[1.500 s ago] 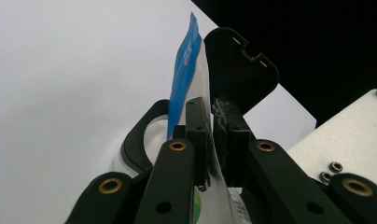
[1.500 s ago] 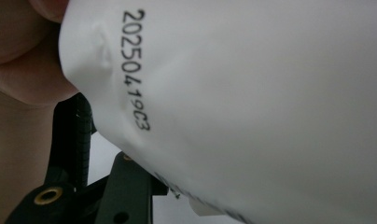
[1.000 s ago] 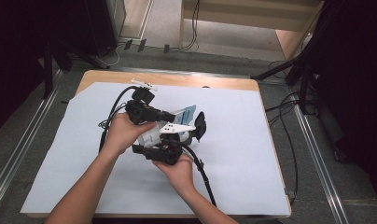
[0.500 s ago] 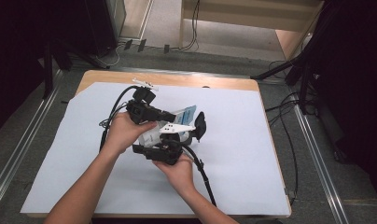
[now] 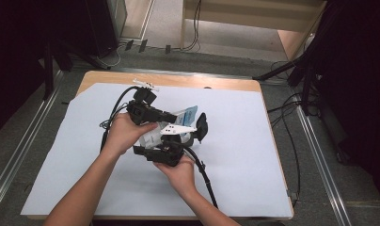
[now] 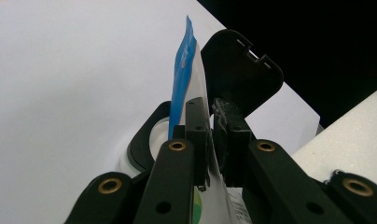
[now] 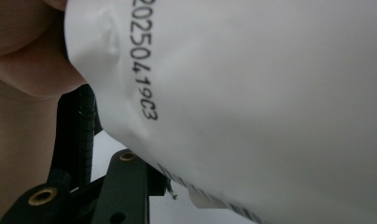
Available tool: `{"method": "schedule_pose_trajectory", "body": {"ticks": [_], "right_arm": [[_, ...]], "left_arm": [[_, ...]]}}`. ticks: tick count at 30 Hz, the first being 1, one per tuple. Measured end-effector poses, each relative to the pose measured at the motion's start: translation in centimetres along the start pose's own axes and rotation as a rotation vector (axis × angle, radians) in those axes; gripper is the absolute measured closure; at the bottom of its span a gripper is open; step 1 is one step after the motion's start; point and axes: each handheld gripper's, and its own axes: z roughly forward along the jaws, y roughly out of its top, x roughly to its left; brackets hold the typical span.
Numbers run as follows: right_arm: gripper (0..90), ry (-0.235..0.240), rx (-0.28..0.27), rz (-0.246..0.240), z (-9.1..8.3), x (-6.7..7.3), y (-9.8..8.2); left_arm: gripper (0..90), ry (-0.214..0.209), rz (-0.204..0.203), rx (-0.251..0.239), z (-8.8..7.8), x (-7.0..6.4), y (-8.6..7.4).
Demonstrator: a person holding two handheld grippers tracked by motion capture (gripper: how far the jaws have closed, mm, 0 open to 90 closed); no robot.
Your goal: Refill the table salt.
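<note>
Left gripper (image 6: 210, 135): jaws pinching the top edge of a white pouch (image 6: 189, 88) with a blue strip. Right gripper (image 5: 190, 136): jaws gripping the pouch body, printed date code visible. Pouch held just above the white-covered bench (image 5: 254, 155), centre, between both hands.

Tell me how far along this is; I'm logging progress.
Done: the left gripper is clamped on the thin edge of the white plastic pouch with a blue top. In hand: both grippers hold it above the pale blue table sheet; the right gripper grips it too. Left: no opening or tear shows yet.
</note>
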Motion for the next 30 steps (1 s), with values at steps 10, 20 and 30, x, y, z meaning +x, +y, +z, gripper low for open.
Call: {"method": "schedule_pose_trajectory", "body": {"ticks": [10, 20, 30], "right_arm": [[59.2, -0.006, 0.013, -0.020, 0.15, 0.13, -0.05], [59.4, -0.011, 0.019, -0.023, 0.24, 0.13, -0.13], [59.4, -0.019, 0.031, -0.040, 0.20, 0.07, -0.24]], "left_arm": [[84.9, 0.002, 0.004, -0.006, -0.23, 0.11, -0.33], [84.7, 0.004, 0.010, -0.017, -0.27, -0.02, -0.55], [84.2, 0.005, 0.013, -0.021, -0.26, -0.03, -0.80]]}}
